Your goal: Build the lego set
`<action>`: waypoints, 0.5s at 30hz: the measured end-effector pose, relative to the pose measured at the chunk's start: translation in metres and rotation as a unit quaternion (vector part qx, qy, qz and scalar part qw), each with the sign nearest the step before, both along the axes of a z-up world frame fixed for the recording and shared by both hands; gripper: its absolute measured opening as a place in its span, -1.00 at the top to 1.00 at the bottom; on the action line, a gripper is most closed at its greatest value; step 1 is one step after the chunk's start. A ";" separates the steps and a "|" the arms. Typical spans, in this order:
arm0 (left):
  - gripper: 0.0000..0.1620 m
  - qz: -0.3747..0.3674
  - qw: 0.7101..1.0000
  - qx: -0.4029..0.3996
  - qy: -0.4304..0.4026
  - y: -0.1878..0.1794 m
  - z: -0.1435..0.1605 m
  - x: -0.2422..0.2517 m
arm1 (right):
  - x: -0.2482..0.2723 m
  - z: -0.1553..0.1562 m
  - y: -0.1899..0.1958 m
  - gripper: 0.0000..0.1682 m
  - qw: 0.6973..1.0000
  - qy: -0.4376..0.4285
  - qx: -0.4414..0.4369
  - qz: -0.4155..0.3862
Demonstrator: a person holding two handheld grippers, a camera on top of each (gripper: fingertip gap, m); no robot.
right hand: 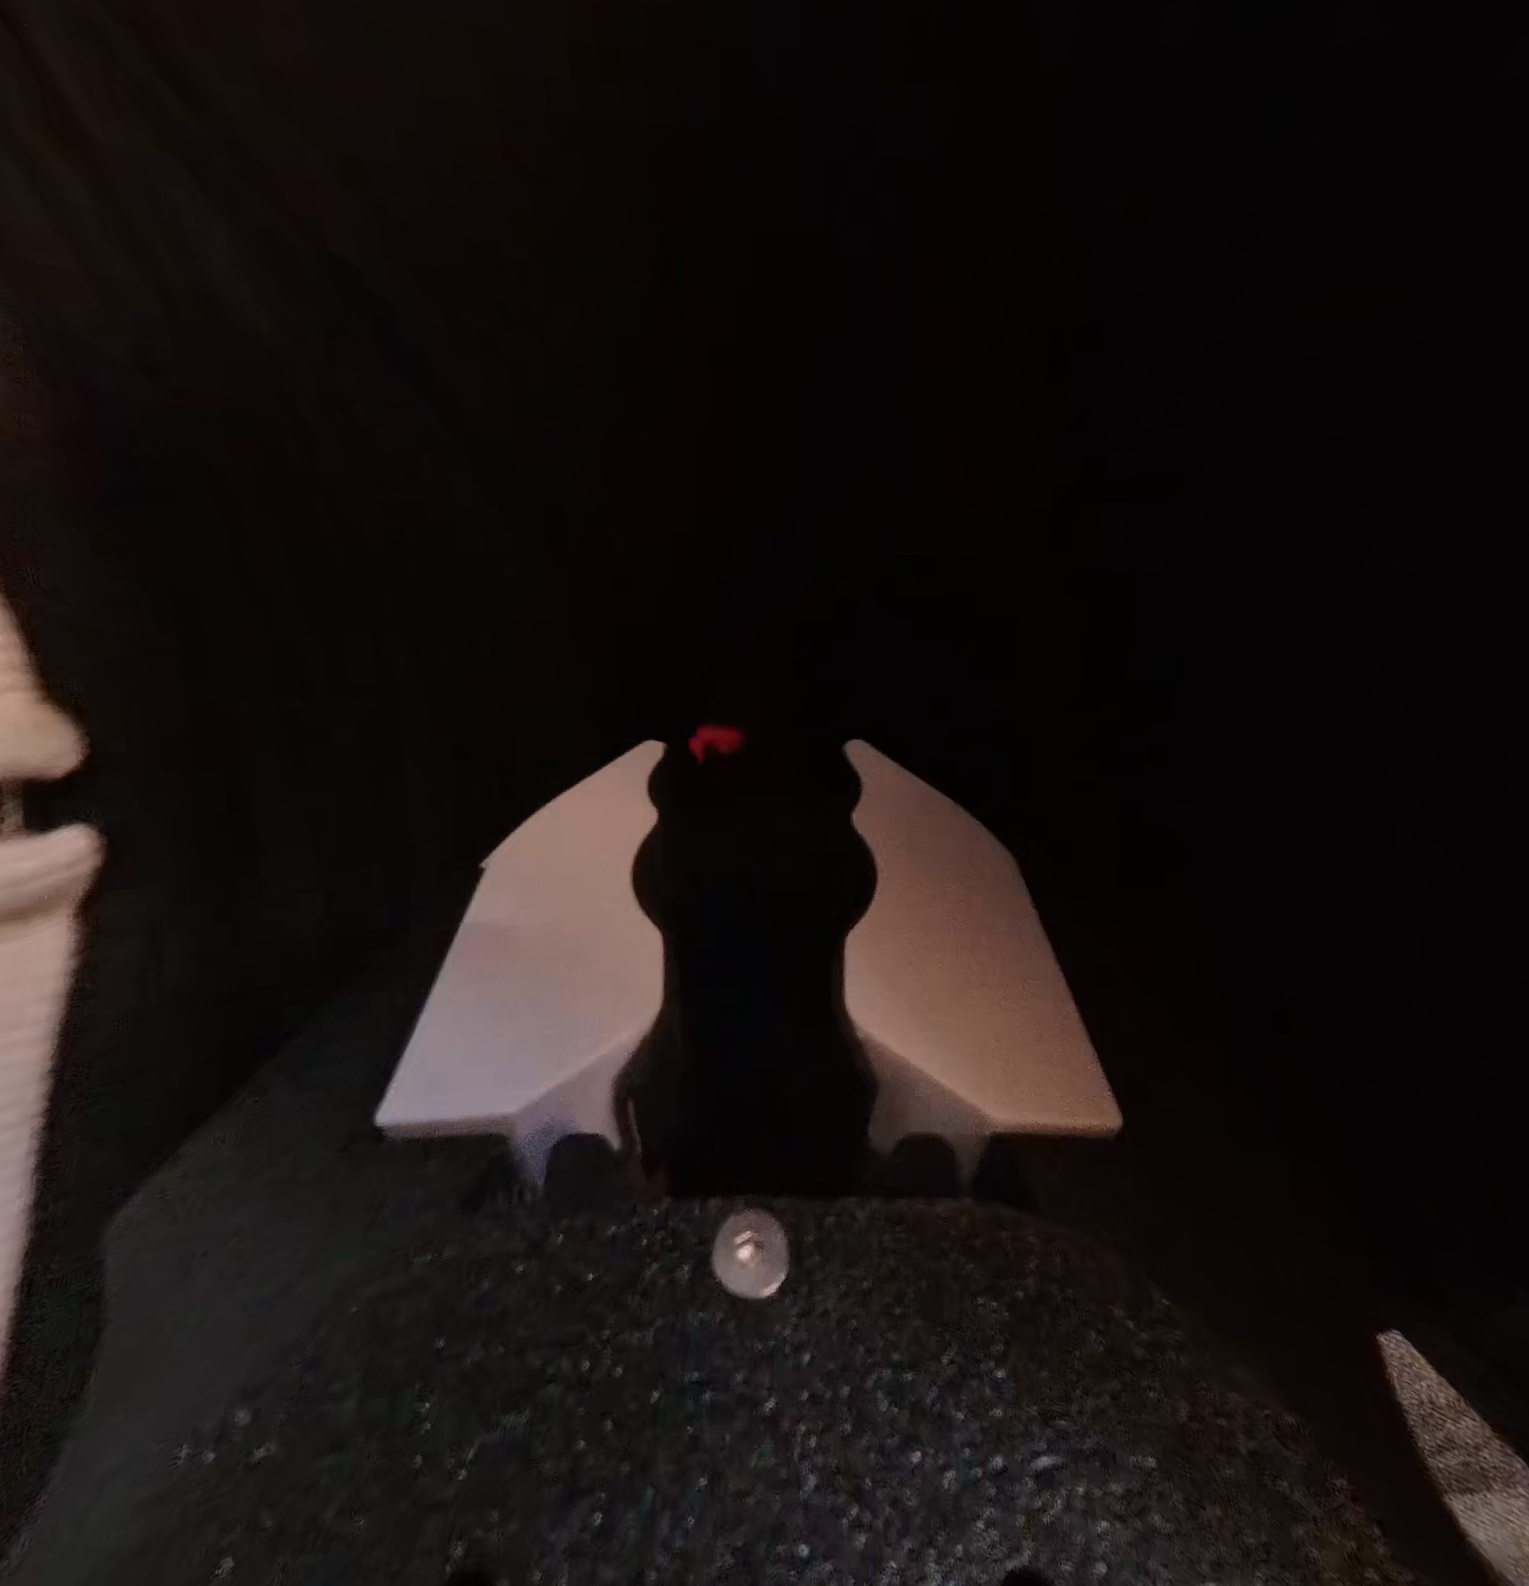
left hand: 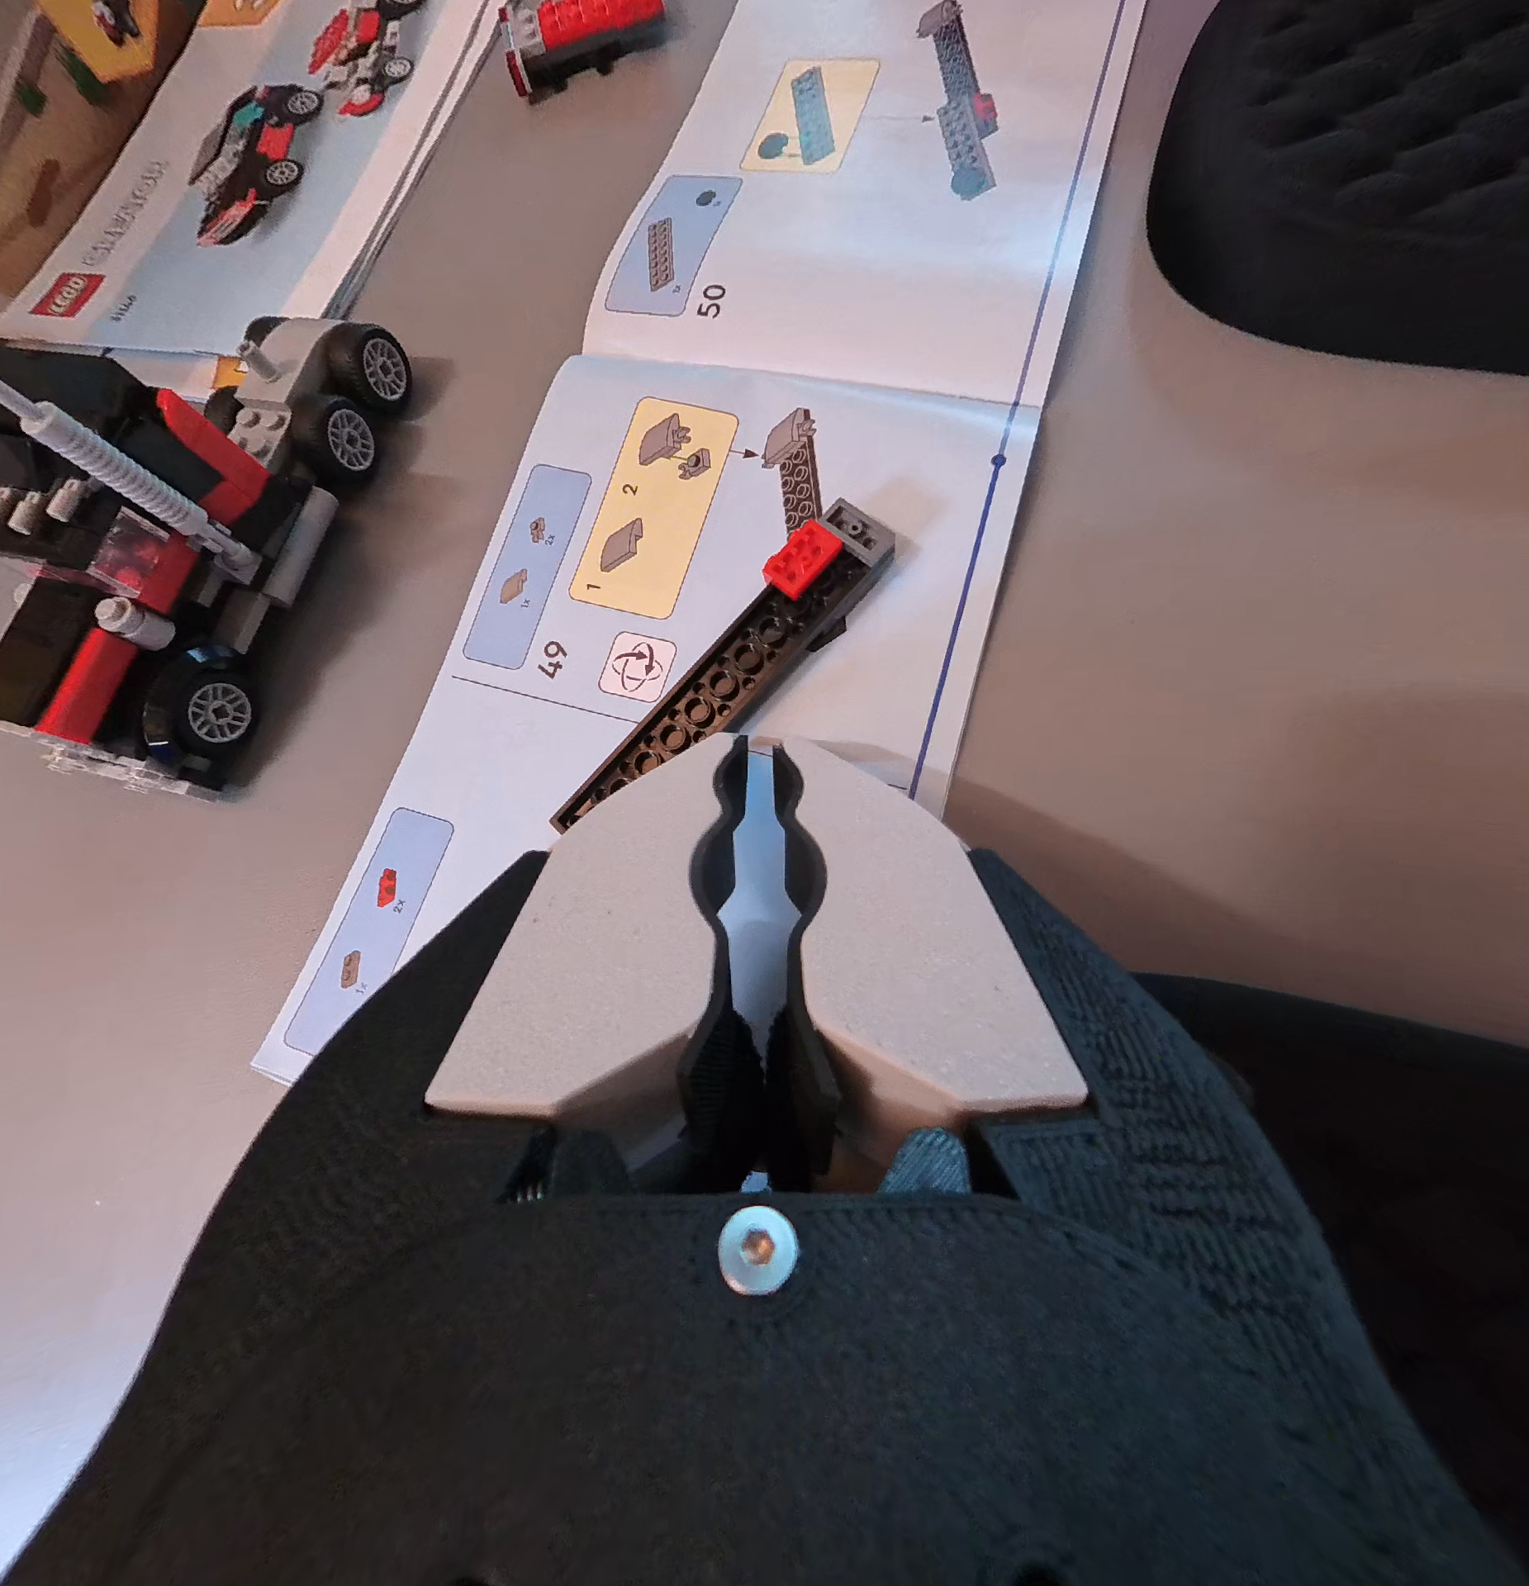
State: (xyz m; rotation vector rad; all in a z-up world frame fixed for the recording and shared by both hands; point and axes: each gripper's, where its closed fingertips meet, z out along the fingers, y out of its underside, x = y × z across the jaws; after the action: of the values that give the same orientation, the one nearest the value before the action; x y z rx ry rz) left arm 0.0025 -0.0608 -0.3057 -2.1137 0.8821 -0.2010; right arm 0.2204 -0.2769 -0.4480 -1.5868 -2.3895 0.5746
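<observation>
Your left tool [left hand: 762,748] is nearly closed, a thin slit between its tips and nothing in it, hovering just over the near end of the long black plate [left hand: 726,678]. That plate lies on the open instruction booklet [left hand: 872,283] on the table [left hand: 1215,601], with a red brick [left hand: 802,558] and a grey piece [left hand: 864,528] at its far end. Your right tool [right hand: 754,748] stands wide in darkness; a small red bit [right hand: 714,740] shows at its tips, but whether it is held I cannot tell. Pin the plate's near end flat before pressing anything on. The built truck [left hand: 143,558] sits well left of the booklet.
</observation>
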 end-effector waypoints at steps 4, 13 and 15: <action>0.93 -0.003 1.000 0.011 0.012 -0.001 0.000 0.000 | 0.013 -0.016 -0.021 0.79 0.996 -0.041 0.052 0.064; 0.93 -0.008 1.000 0.015 0.015 -0.001 0.000 0.000 | -0.002 0.055 -0.026 0.84 0.986 0.114 -0.117 0.008; 0.92 -0.007 1.000 0.017 0.014 -0.001 0.001 0.000 | -0.010 0.112 -0.022 0.85 0.970 0.193 -0.146 0.003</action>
State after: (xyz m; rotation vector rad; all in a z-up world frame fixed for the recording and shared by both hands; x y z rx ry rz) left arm 0.0022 -0.0618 -0.3049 -2.0840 0.9117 -0.1619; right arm 0.2100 -0.2988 -0.3358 -1.4081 -2.0895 1.1647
